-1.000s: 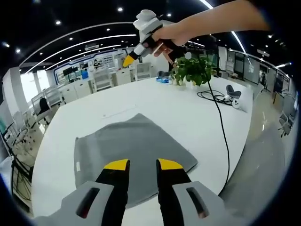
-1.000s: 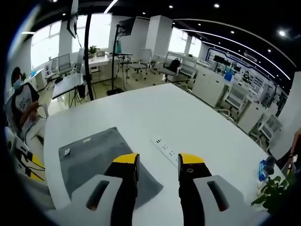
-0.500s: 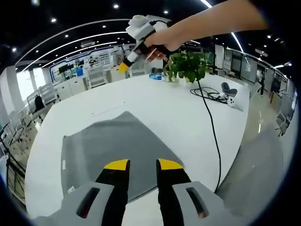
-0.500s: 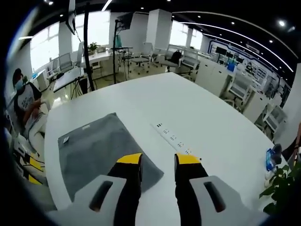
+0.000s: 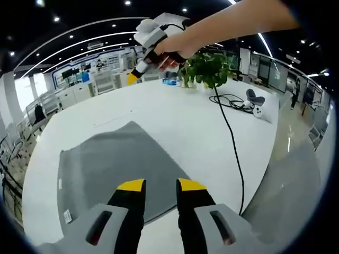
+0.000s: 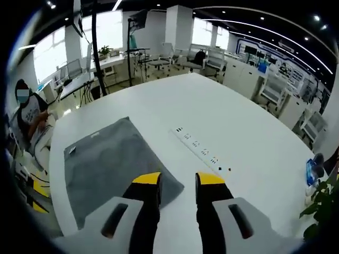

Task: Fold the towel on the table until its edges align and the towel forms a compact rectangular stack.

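Note:
A grey towel [image 5: 111, 166] lies flat on the white table [image 5: 180, 114], with small white labels along its left edge. My left gripper [image 5: 161, 185] hovers over the towel's near right edge, jaws a little apart and empty. The right gripper [image 5: 139, 70] is held in a hand high above the far side of the table. In the right gripper view the towel [image 6: 106, 159] lies to the left, and my right gripper [image 6: 177, 179] hangs above its near corner, jaws slightly apart with nothing between them.
A white power strip [image 6: 198, 150] lies on the table right of the towel. A potted plant [image 5: 206, 69] stands at the far edge, with a black cable [image 5: 233, 143] trailing off the table. A seated person [image 6: 29, 114] is beyond the table's left side.
Both views have drifted, so the towel sits lower and further left in the left gripper view. The right gripper's jaws have narrowed a little. The towel lies as before.

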Demonstrator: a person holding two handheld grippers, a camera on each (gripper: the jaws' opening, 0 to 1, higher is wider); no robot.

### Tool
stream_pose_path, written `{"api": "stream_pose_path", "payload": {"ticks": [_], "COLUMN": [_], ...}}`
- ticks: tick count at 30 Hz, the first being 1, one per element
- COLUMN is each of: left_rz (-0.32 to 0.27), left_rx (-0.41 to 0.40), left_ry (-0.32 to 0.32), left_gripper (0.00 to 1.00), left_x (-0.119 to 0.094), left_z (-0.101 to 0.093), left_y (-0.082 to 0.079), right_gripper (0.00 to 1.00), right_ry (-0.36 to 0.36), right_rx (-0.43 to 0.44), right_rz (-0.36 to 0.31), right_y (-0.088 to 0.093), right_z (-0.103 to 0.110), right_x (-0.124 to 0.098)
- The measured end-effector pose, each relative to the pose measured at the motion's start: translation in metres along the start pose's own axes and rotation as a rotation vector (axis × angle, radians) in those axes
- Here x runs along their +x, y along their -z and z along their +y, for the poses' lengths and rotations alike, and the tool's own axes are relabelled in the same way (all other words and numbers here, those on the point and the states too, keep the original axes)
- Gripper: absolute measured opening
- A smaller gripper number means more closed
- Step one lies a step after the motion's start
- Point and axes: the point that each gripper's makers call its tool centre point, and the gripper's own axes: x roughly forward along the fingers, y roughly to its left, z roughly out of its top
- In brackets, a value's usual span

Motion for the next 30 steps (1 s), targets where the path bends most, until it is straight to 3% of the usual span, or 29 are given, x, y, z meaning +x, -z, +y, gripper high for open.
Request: {"api": "stream_pose_path", "payload": {"ticks": [9, 22, 30], "left_rz": [0.009, 0.057, 0.072], "left_rx": [0.007, 0.022, 0.014], "left_ry": [0.035, 0.084, 0.104], "left_gripper": [0.23, 0.23, 0.23], "left_x": [0.017, 0.046, 0.061], "left_z": [-0.022, -0.044, -0.047], "left_y": [0.003, 0.021, 0.028], "right_gripper": [0.23, 0.22, 0.20], "right_ry": [-0.020, -0.043, -0.067], "right_rx": [0.009, 0.036, 0.028], "right_rz": [0.031, 0.050, 0.067], "right_y": [0.029, 0.054, 0.068], "right_z": [-0.001, -0.002, 0.003], "right_x": [0.016, 0.040, 0.061]}}
